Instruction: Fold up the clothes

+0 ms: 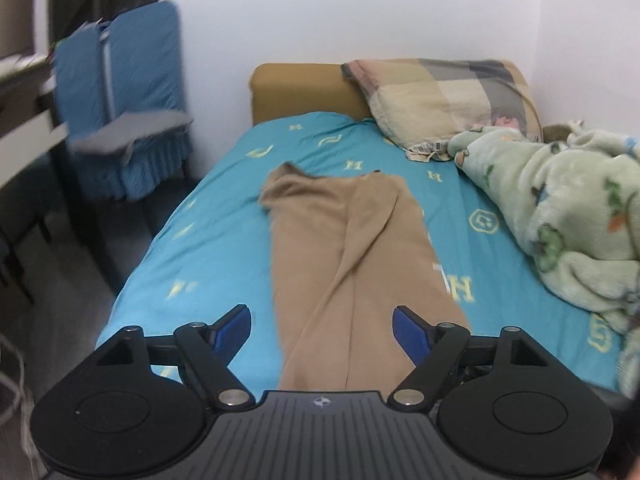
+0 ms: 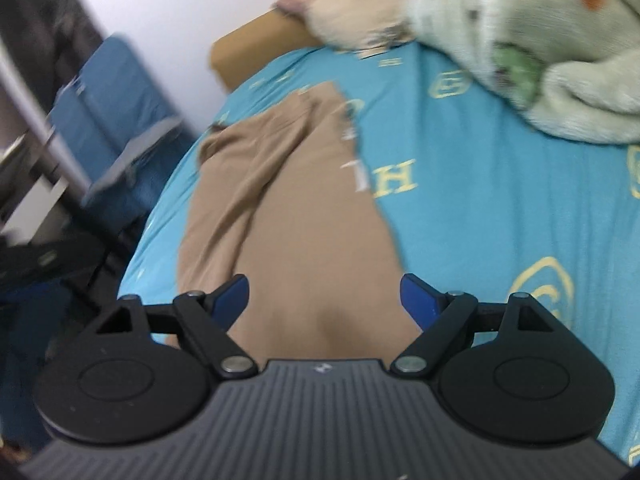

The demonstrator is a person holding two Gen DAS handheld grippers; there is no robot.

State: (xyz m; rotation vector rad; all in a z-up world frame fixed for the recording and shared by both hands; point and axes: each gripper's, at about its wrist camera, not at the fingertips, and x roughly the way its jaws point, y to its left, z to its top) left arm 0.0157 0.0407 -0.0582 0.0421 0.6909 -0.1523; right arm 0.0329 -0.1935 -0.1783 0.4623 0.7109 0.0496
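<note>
A tan garment (image 1: 344, 248) lies lengthwise down the middle of a bed with a turquoise sheet (image 1: 208, 240), folded along its length with a ridge down its centre. My left gripper (image 1: 322, 320) hovers above the garment's near end, open, its blue pads clear of the cloth. In the right wrist view the same tan garment (image 2: 288, 200) fills the middle, blurred. My right gripper (image 2: 325, 292) is open above its near part, with nothing pressed between the pads.
A patchwork pillow (image 1: 444, 100) leans on the tan headboard (image 1: 304, 92). A rumpled pale green blanket (image 1: 560, 216) covers the bed's right side. Left of the bed stands a chair with a blue cover (image 1: 128, 100), with dark furniture beside it.
</note>
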